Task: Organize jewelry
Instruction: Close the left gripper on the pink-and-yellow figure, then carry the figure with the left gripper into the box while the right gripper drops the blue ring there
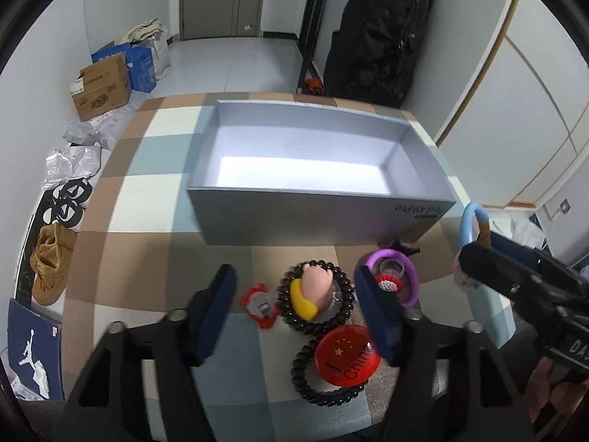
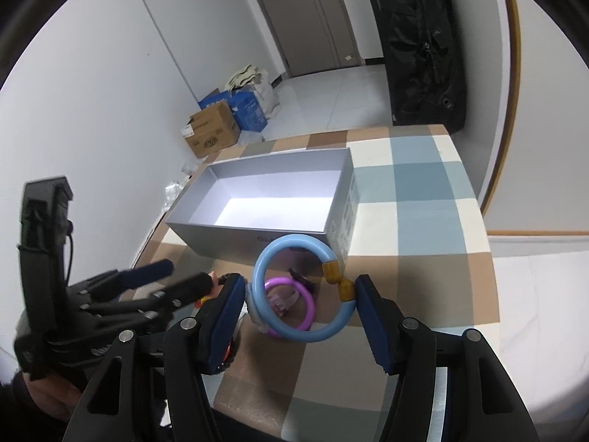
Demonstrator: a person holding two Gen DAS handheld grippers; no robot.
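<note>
An open grey box (image 1: 316,217) stands empty on the checked table; it also shows in the right wrist view (image 2: 257,235). My right gripper (image 2: 300,304) is shut on a blue bangle (image 2: 291,331) with amber ends, held above the table in front of the box; the bangle also shows in the left wrist view (image 1: 465,221). My left gripper (image 1: 294,294) is open and empty above a dark bead bracelet (image 1: 283,294) around a pink and yellow figure (image 1: 313,291). A purple ring (image 1: 408,261) lies just right of it. A red badge (image 1: 348,359) and a second bead bracelet (image 1: 305,379) lie nearer.
A small red charm (image 1: 259,304) lies left of the bracelets. The table (image 2: 423,199) ends to the right. Cardboard boxes (image 1: 101,86), shoes (image 1: 49,261) and bags lie on the floor at left. A black bag (image 1: 383,33) stands behind the table.
</note>
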